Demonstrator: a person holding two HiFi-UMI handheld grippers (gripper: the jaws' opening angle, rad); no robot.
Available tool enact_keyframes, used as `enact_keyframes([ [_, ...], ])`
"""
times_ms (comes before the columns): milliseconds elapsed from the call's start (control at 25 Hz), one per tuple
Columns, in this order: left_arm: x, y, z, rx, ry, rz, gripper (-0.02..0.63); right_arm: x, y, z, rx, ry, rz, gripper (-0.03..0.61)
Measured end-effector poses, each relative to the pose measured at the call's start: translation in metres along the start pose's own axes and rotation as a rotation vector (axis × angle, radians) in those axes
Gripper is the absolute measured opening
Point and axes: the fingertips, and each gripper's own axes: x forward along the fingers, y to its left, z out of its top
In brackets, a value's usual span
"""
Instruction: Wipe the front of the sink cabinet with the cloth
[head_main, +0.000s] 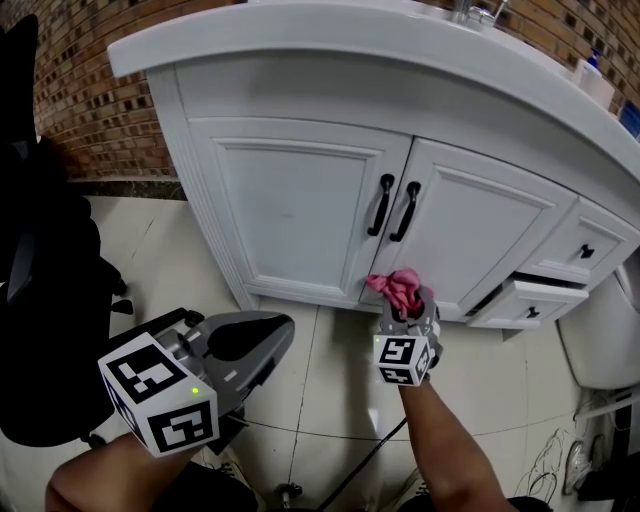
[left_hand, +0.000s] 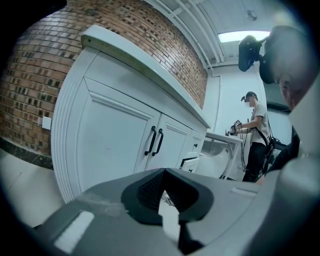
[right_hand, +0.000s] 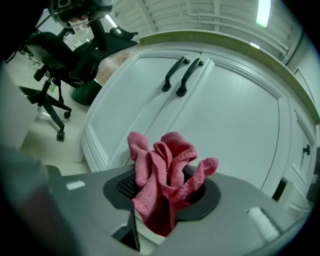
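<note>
The white sink cabinet (head_main: 300, 210) fills the head view, with two doors and a pair of black handles (head_main: 393, 208). My right gripper (head_main: 404, 303) is shut on a crumpled pink cloth (head_main: 398, 288), held close to the bottom of the right door, near the seam; contact cannot be told. In the right gripper view the cloth (right_hand: 170, 160) bunches out of the right gripper (right_hand: 162, 197) before the cabinet doors (right_hand: 225, 115). My left gripper (head_main: 278, 332) hangs low at the left, off the cabinet, jaws together and empty. From the left gripper (left_hand: 162, 175), the cabinet (left_hand: 110, 145) stands ahead.
A drawer (head_main: 525, 300) at the lower right stands slightly open. A black office chair (head_main: 40, 300) is at the left, a white fixture (head_main: 600, 340) and cables (head_main: 560, 460) at the right. Brick wall (head_main: 90, 110) behind. Another person (left_hand: 255, 135) stands far off.
</note>
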Motion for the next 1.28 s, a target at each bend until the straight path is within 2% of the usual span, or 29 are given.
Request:
enact_keyframes([
  [240, -0.004, 0.005, 0.0, -0.004, -0.006, 0.01, 0.005, 0.006, 0.018, -0.027, 0.01, 0.061, 0.027, 0.167],
  [520, -0.01, 0.011, 0.002, -0.009, -0.011, 0.021, 0.005, 0.013, 0.042, -0.069, 0.035, 0.183, 0.092, 0.167],
  [1000, -0.019, 0.014, 0.004, -0.011, -0.022, 0.024, 0.005, 0.014, 0.042, -0.07, 0.031, 0.161, 0.067, 0.167],
  [1280, -0.029, 0.012, 0.008, -0.006, -0.044, 0.027, 0.005, 0.014, 0.04, -0.072, 0.08, 0.249, 0.122, 0.161],
])
